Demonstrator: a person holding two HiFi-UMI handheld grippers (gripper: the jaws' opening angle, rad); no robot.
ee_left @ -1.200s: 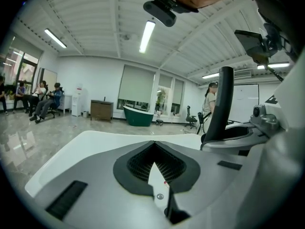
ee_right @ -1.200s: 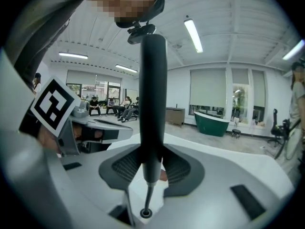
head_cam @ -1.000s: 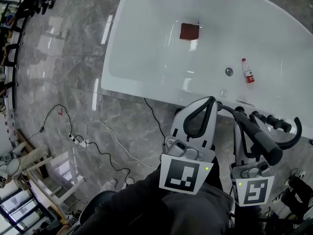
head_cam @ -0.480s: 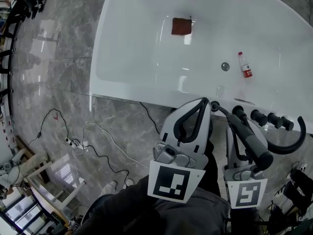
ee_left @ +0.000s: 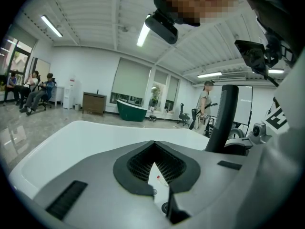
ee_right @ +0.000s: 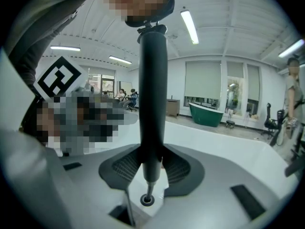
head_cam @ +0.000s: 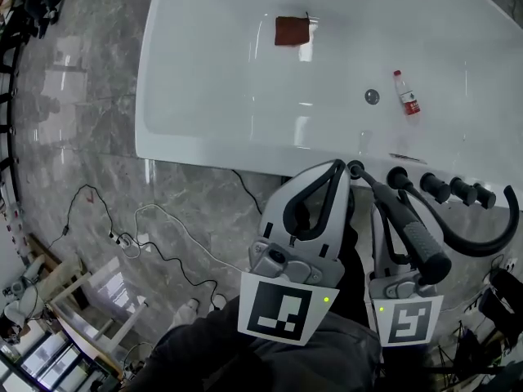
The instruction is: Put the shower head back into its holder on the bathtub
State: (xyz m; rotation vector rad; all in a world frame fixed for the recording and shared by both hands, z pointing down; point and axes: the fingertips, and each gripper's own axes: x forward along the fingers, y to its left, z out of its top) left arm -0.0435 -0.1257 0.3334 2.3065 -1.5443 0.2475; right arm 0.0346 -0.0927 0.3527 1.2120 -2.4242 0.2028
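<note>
**Shower head in the right jaws, just above its holder**

Holds the shower head [head_cam: 413,235] in the right gripper [head_cam: 391,223], with the jaws pressed on both sides of the black handle. In the right gripper view, stands upright between the two ribbed pads [ee_right: 177,168]. Points with the thin lower end down at the holder [head_cam: 355,168], a small black ring on the white rim of the bathtub [head_cam: 204,137]. Comes very near to that ring; cannot tell from these views whether touching it or a little apart.

Carries nothing in the left gripper [head_cam: 337,171]. Jaws there brought together at the tips, with only a narrow slit lower down, and through this slit a piece of the white tub. Hovers just beside the right gripper, with the closed tips near the holder in the head view.

To the right of the holder, along the same rim, a row of black knobs [head_cam: 433,186].

Inside the bathtub, three things:
- a brown square cloth [head_cam: 292,31] toward the far side
- a round drain [head_cam: 372,96]
- a small bottle [head_cam: 406,95] with a red cap, lying on its side just beside the drain

Left of the tub, a grey marble floor [head_cam: 82,121], with a thin black cable [head_cam: 172,235] in loose loops on it.

Far behind, in the left gripper view, a dark green tub [ee_left: 131,112] and some seated people [ee_left: 33,92].
</note>
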